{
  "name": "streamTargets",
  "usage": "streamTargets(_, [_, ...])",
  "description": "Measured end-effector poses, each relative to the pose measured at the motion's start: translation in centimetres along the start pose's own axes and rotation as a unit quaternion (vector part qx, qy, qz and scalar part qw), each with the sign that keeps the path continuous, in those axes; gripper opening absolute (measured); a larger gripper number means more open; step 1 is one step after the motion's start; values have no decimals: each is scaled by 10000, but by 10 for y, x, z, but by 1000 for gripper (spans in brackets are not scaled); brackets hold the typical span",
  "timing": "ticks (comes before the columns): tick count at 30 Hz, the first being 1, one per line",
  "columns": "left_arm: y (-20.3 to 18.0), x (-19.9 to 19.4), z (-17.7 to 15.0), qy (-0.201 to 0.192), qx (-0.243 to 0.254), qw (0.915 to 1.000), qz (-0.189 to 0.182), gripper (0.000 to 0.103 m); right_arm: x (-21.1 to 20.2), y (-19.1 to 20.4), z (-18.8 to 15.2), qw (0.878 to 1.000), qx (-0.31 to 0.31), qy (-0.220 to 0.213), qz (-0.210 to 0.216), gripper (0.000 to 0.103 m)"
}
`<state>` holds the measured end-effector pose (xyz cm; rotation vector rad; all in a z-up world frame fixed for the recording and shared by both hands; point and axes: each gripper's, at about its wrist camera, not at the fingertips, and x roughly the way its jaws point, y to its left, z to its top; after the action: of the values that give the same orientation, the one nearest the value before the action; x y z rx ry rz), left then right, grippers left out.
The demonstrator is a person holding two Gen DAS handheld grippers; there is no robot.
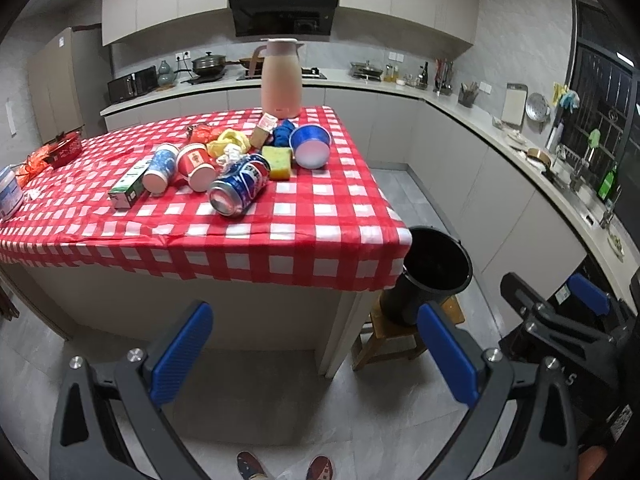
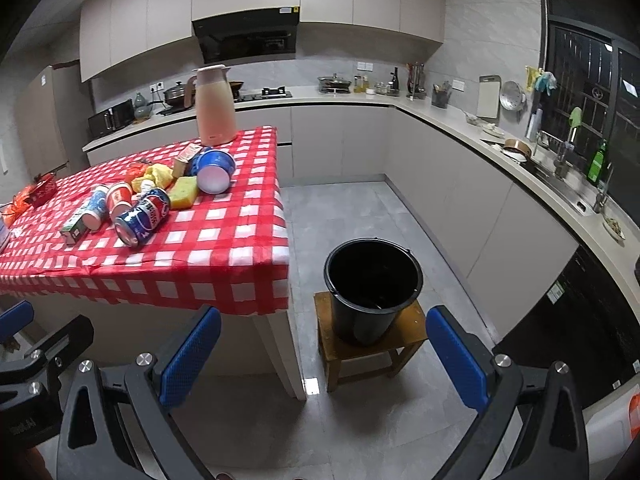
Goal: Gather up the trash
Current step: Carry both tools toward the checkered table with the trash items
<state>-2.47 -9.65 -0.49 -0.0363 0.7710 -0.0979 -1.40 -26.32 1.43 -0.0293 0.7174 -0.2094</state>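
Trash lies clustered mid-table on the red checked tablecloth (image 1: 304,200): a Pepsi can (image 1: 239,184) on its side, two tipped paper cups (image 1: 180,168), a yellow sponge (image 1: 277,162). A black bucket (image 2: 374,290), seemingly empty, stands on a wooden stool (image 2: 370,350). Left gripper (image 1: 316,354) and right gripper (image 2: 324,356) gape wide, holding nothing.

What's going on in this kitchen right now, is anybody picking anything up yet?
Not yet. A person holds two grippers back from the table, and both the left gripper and the right gripper are open and empty. The trash sits untouched on the checked cloth: a Pepsi can on its side, tipped paper cups, a blue bowl and a yellow sponge. The black bucket waits on a wooden stool beside the table.
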Motion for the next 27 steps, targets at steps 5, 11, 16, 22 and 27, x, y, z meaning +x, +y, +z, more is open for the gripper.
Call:
streamTargets(5, [-3, 2, 0, 44, 0, 10000, -38, 103, 2, -4, -4, 10000, 35, 52, -58, 103])
streamTargets(11, [-7, 7, -3, 155, 36, 9998, -86, 103, 4, -9, -4, 9999, 90, 84, -104, 103])
streamTargets(16, [-6, 7, 2, 104, -19, 9999, -131, 103, 5, -10, -3, 9998, 96, 85, -124, 103])
streamTargets(22, [-6, 7, 4, 97, -33, 9998, -162, 103, 6, -12, -2, 9999, 91, 72, -119, 103])
streamTargets(27, [-8, 9, 6, 93, -17, 9998, -194, 103, 7, -13, -1, 9998, 98, 71, -137, 103])
